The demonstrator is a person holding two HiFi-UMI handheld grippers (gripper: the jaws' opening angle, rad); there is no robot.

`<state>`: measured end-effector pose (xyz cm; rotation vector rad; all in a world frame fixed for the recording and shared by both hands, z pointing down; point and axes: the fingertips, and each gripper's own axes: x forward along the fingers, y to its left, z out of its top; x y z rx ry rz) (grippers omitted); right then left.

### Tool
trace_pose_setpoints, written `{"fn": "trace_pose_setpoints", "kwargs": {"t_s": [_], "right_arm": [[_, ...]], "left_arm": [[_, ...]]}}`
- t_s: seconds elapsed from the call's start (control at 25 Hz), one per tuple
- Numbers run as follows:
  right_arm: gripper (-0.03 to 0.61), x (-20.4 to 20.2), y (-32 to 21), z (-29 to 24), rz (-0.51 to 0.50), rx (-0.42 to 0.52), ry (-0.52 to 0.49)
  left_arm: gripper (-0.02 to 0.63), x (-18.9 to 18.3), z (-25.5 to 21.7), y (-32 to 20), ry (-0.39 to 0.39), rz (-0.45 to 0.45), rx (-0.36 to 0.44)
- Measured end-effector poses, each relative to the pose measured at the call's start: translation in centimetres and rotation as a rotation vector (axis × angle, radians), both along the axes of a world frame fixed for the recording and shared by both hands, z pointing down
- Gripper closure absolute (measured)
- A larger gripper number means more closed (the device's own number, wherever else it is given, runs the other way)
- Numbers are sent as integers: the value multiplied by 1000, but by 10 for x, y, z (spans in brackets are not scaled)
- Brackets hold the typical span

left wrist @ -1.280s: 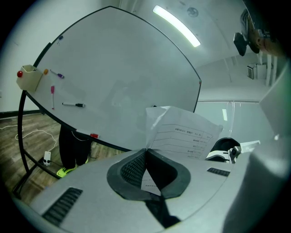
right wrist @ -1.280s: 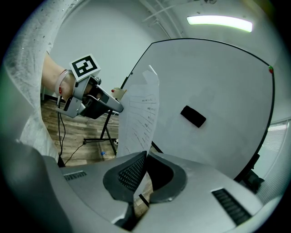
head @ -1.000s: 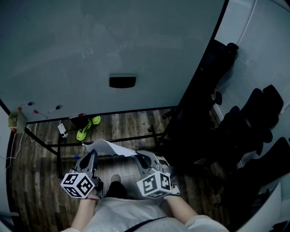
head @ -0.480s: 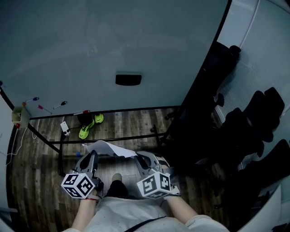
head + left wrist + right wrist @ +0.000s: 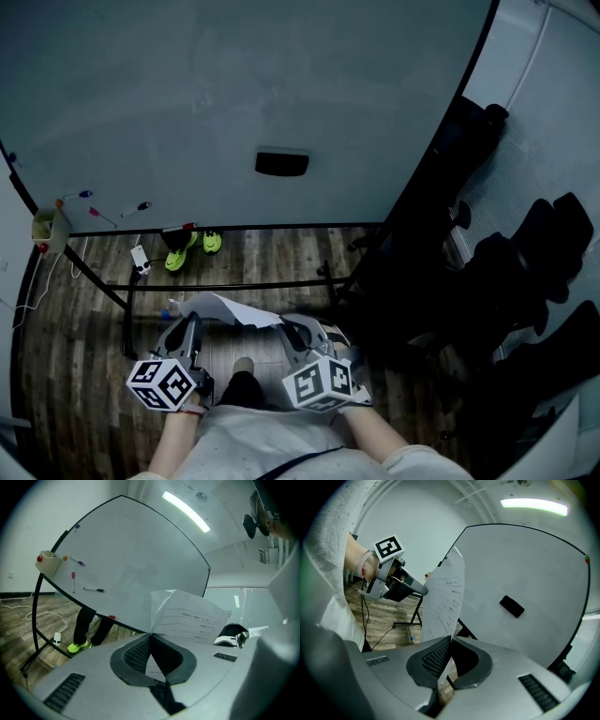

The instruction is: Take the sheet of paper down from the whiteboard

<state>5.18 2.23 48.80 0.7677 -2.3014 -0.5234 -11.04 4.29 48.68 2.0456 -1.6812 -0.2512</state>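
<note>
- The right claw (image 5: 450,639) has its jaws pressed together on the lower edge of a printed sheet of paper (image 5: 444,597), which stands upright.
- The left claw (image 5: 421,590) meets the sheet's far edge.
- Behind them, a black eraser (image 5: 512,606) sticks to the whiteboard (image 5: 534,559).

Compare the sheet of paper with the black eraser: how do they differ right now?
The sheet of paper is white, printed and bowed; the eraser is plain black. The sheet is off the whiteboard, pinched by the left hand-held gripper and the right hand-held gripper; the eraser sits on it.
</note>
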Motion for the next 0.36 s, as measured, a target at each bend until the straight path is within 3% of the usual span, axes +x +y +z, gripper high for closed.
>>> {"fn": "trace_pose_setpoints", "kwargs": {"t_s": [0.36], "right_arm": [[560, -10, 2, 2, -16, -13, -12]], "left_arm": [[598, -10, 3, 7, 0, -28, -6]]}}
